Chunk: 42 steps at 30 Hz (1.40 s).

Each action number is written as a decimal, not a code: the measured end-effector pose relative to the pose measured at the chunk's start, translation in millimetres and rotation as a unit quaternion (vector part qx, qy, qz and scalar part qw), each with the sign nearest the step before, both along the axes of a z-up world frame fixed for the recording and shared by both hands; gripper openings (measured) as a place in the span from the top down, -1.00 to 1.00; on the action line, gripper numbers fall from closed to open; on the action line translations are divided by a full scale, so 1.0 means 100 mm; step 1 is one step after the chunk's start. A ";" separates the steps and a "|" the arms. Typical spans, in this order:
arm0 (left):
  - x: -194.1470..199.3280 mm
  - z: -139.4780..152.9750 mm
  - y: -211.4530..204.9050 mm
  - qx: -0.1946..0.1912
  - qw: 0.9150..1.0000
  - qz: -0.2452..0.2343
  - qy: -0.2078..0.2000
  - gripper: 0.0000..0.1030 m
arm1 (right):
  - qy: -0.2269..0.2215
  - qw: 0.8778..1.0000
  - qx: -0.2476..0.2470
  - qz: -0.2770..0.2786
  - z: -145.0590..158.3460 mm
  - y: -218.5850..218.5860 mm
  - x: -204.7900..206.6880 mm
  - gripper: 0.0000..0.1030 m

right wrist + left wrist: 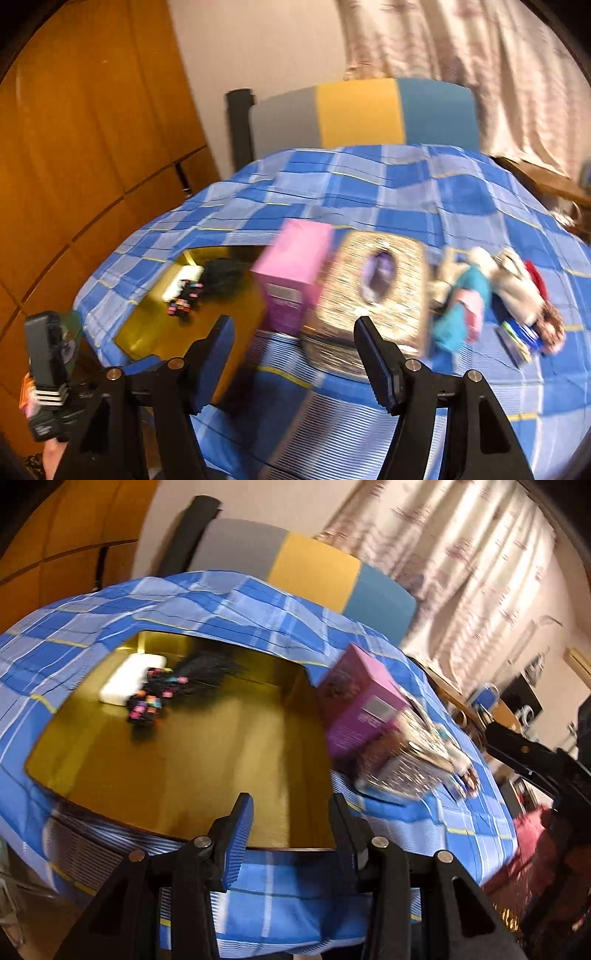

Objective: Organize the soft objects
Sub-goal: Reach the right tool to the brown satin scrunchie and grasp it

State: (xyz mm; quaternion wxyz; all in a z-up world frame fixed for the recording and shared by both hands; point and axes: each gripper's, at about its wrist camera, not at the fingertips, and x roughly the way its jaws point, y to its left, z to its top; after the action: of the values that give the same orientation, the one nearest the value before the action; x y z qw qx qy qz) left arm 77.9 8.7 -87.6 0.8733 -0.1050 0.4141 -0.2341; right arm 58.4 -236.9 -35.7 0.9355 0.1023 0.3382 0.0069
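A gold box (pixel 177 768) (pixel 155 332) lies open on the blue checked bedspread (pixel 229 602) (pixel 406 192). Inside it lie a white soft item (pixel 129 679) (pixel 183 282) and a dark tangled item with coloured beads (pixel 173 686) (pixel 207 284). Several soft toys and cloths (pixel 491 295) lie on the bed at right. My left gripper (pixel 290 825) is open and empty at the box's near edge. My right gripper (pixel 295 354) is open and empty above the bed, in front of the boxes. Both views are motion-blurred.
A pink box (pixel 354 705) (pixel 291 277) and a glittery tissue box (pixel 410 768) (pixel 373 291) stand beside the gold box. A grey, yellow and blue headboard (pixel 362 110) is behind the bed. A wooden wardrobe (pixel 85 147) is at left, curtains (pixel 461 55) behind.
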 end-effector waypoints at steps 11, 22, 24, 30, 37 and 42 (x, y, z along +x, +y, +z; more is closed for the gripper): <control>-0.25 -0.01 -0.58 0.017 0.996 -0.088 -0.001 0.17 | 0.110 0.988 0.006 -0.108 -0.73 -1.02 -0.31 -0.32; -0.39 -0.01 -1.09 0.025 0.988 -0.154 0.003 0.17 | 0.107 0.965 -0.034 -0.235 -0.76 -2.46 -0.43 -0.38; -0.41 -0.02 -1.18 0.028 0.987 -0.161 0.006 0.17 | 0.108 0.964 -0.044 -0.241 -0.74 -2.63 -0.31 -0.38; -0.44 -0.02 -1.42 0.041 0.983 -0.180 0.008 0.17 | 0.132 0.962 -0.077 -0.225 -0.84 -2.88 0.00 -0.38; -0.47 0.01 -1.61 0.051 0.979 -0.196 0.004 0.17 | 0.164 0.964 -0.094 -0.187 -1.07 -2.84 0.23 -0.40; -0.46 0.02 -1.76 0.056 0.977 -0.206 0.007 0.17 | 0.177 0.963 -0.122 -0.165 -1.17 -2.83 0.28 -0.06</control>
State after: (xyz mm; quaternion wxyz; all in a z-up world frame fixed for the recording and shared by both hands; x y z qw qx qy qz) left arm 31.5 -167.4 -85.9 0.8080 0.0297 0.4452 -0.3848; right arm 86.6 -519.8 -153.1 0.8545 0.0412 0.4748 -0.2068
